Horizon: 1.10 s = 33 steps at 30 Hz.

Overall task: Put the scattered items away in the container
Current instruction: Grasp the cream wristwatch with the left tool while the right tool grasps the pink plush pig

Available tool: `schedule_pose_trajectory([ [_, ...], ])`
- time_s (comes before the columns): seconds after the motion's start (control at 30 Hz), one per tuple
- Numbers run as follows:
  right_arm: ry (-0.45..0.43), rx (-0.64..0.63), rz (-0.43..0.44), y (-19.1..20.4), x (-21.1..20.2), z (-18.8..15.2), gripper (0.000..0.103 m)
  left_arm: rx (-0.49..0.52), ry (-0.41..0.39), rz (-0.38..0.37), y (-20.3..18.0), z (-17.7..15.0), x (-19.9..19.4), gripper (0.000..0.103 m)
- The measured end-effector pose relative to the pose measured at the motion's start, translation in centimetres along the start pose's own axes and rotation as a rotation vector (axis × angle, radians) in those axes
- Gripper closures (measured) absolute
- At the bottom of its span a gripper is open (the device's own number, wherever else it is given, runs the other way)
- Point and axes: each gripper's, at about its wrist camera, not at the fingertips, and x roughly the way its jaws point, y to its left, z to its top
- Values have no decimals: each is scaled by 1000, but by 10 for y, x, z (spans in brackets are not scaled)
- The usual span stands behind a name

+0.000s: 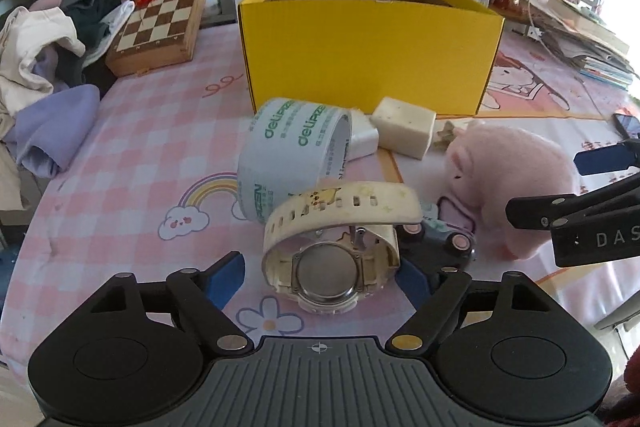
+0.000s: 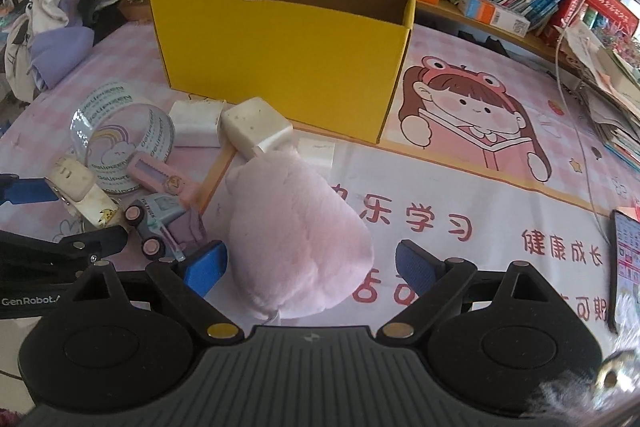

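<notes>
**Watch and plush pig bracketed by open tongs, yellow box waits beyond**

The left gripper [image 1: 320, 277] stands wide open around a white wristwatch [image 1: 336, 247], its blue pads to either side of the case and apparently clear of it; it has hold of nothing. The watch lies with its metal case back turned toward the tongs and its strap looped up and over, the loop's long axis running across the gap between the fingers.

The right gripper [image 2: 310, 267] is likewise spread wide, its pads flanking a pink plush pig [image 2: 296, 231] without visibly squeezing it. The pig's long axis runs straight ahead of the tongs toward the yellow box [image 2: 280, 55], its rounded rump nearest the camera.

Still out on the pink mat [image 2: 460, 187], between the tongs and the box: a roll of clear tape [image 1: 292, 163] on its side, a white cube [image 1: 404, 127], a flat white block [image 2: 196, 123], a small toy truck [image 2: 156, 227] and a pink comb-like piece [image 2: 150, 173].

The box stands open-topped just beyond them. What shows of its inner walls is bare; its floor is hidden. Judged from the scatter, most of the tidying remains.
</notes>
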Motion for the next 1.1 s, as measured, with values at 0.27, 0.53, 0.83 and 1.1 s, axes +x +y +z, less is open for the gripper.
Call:
schedule_pose_trajectory([
  [0.27,40,-28,24,2,14,3,14,23,20,-25,-3,0,8,36],
  [0.53,34,-37,31,1,10,5,37,-31,20,-23,11,-2,-1,40],
  [0.83,7,2,15,-5,-6,9,37,-48,-26,-22,23,-1,-24,40],
  [1.1,-9,20,28,-6,-20,11,37,-47,-84,-22,33,4,-48,40],
])
